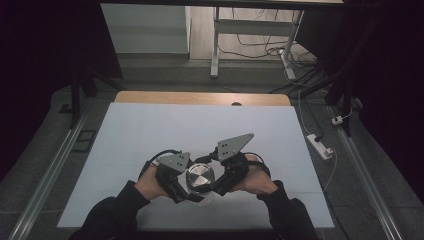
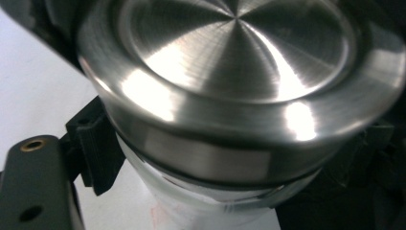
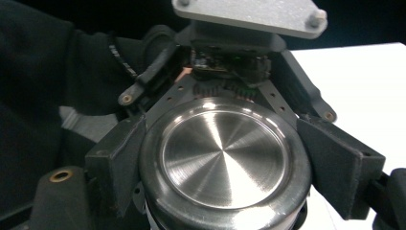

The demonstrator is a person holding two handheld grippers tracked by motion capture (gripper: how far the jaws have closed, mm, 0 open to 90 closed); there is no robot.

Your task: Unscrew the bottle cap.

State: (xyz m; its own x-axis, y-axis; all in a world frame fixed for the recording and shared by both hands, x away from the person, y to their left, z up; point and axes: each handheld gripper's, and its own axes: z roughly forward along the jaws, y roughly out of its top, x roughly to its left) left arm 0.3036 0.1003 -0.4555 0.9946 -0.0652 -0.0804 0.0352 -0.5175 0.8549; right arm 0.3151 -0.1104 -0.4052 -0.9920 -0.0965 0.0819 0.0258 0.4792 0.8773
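In the high view, a jar with a brushed steel lid (image 1: 200,176) stands on the white table (image 1: 150,130), low and near the middle, with the left gripper (image 1: 192,196) at its seven o'clock and the right gripper (image 1: 216,189) at its four o'clock, both clenched on it. In the left gripper view the steel lid (image 2: 239,57) looms over a pale jar body (image 2: 191,206). In the right gripper view, black jaws press the lid (image 3: 222,158) at nine and three o'clock.
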